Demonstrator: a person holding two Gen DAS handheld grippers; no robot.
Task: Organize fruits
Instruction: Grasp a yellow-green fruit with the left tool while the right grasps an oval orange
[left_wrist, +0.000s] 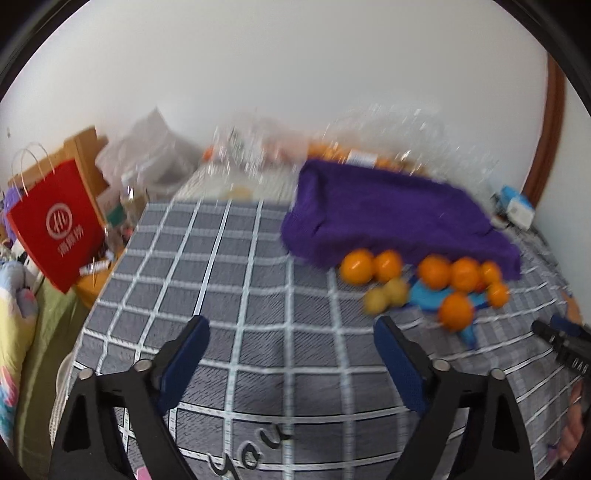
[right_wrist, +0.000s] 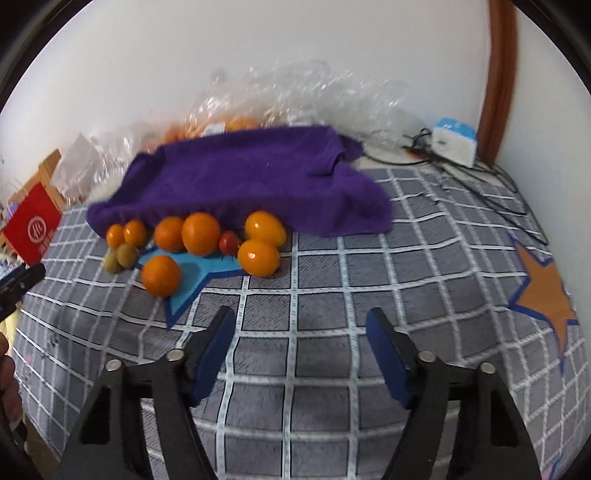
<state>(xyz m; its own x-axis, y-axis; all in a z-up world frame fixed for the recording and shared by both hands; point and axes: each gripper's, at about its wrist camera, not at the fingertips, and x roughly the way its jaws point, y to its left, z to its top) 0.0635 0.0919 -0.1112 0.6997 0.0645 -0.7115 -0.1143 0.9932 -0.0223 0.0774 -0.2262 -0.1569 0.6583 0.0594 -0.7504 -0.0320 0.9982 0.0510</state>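
Hovering over checkered bed (right_wrist: 295, 280): right gripper (right_wrist: 299, 325) and left gripper (left_wrist: 291, 332) both agape, empty; oranges (right_wrist: 201, 234) ahead-left of right gripper, against purple towel (right_wrist: 251, 177).

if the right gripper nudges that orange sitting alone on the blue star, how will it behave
The orange looks round and smooth, so it will probably roll rather than slide. The checked blanket looks soft, which may slow it. The glossy skin could slip between the open right gripper pads unless squeezed near its middle.
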